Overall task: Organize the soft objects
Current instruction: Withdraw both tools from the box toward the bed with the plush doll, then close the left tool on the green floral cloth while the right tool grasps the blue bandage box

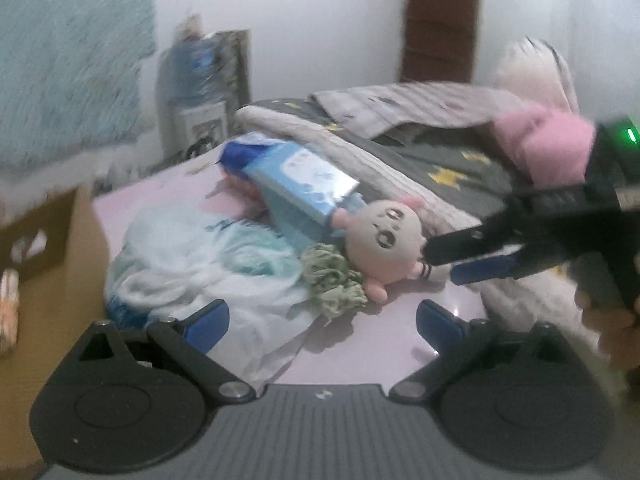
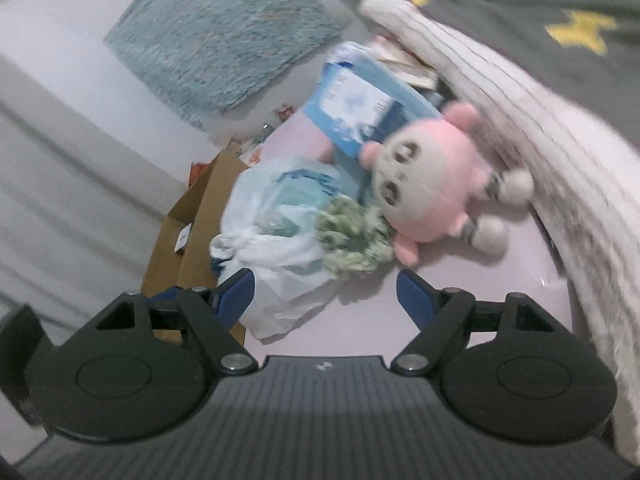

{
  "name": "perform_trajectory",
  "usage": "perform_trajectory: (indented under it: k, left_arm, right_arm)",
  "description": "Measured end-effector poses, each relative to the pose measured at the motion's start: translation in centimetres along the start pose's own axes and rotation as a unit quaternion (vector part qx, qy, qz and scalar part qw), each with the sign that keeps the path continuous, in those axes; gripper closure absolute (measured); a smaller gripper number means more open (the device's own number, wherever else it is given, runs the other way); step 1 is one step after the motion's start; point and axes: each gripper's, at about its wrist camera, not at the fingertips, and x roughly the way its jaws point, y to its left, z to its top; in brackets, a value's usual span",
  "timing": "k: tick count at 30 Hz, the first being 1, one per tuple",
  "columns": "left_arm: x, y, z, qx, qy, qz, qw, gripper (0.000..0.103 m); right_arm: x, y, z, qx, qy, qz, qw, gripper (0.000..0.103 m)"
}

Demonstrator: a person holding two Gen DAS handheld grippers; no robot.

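Plush target: round pink-and-cream stuffed toy with a stitched face and striped legs (image 1: 386,236) lay on the pale pink sheet (image 1: 404,340), ahead of both pairs of fingers and touching neither pad.
Left gripper: left gripper (image 1: 322,322) stood spread wide with nothing between its blue-tipped fingers (image 1: 208,322); a crumpled white plastic bag with pale blue contents (image 1: 192,264) sat just ahead of its left finger.
Right gripper: right gripper (image 1: 448,258) reached in from the right, fingers parted and empty, their tips just beside the toy's striped leg; whether they touched it I could not tell through the blur.
Neighbours: fuzzy green knitted bundle (image 2: 354,240) rested against the toy's lower side, and a flat blue wipes packet (image 1: 296,180) lay partly over the toy's far side.
Risk, wrong catch: closing near the leg could have snagged the green bundle or the bag edge along with the toy, since all three lay touching.
Risk, weak hold: pinching only a thin leg might have let the round body swing and slip free when lifted.
Risk, dragging: pulling the toy out could have tugged the packet along, because it overlapped the toy.
Risk, collision: both pairs of fingers pointed at the same small cluster, so they could have knocked together.
Drop spot: brown cardboard box (image 2: 188,232) stood beyond the left fingers, a likely place for sorted items.
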Motion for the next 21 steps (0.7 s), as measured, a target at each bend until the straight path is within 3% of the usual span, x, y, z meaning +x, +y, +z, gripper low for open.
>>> perform_trajectory:
  k: [3, 15, 21]
  left_arm:
    - [2.3, -1.7, 0.4, 0.059, 0.010, 0.011, 0.9982, 0.003]
    - [10.7, -4.5, 2.1, 0.180, 0.054, 0.011, 0.9821, 0.005]
    - [14.0, -4.6, 2.1, 0.205, 0.092, 0.012, 0.9744, 0.025]
  right_arm:
    - [0.7, -1.1, -0.2, 0.014, -0.007, -0.003, 1.000, 0.030]
    - [0.1, -3.4, 3.3, 0.002, -0.030, -0.011, 0.999, 0.029]
    - [1.0, -3.1, 5.8, -0.009, -0.034, 0.002, 0.999, 0.028]
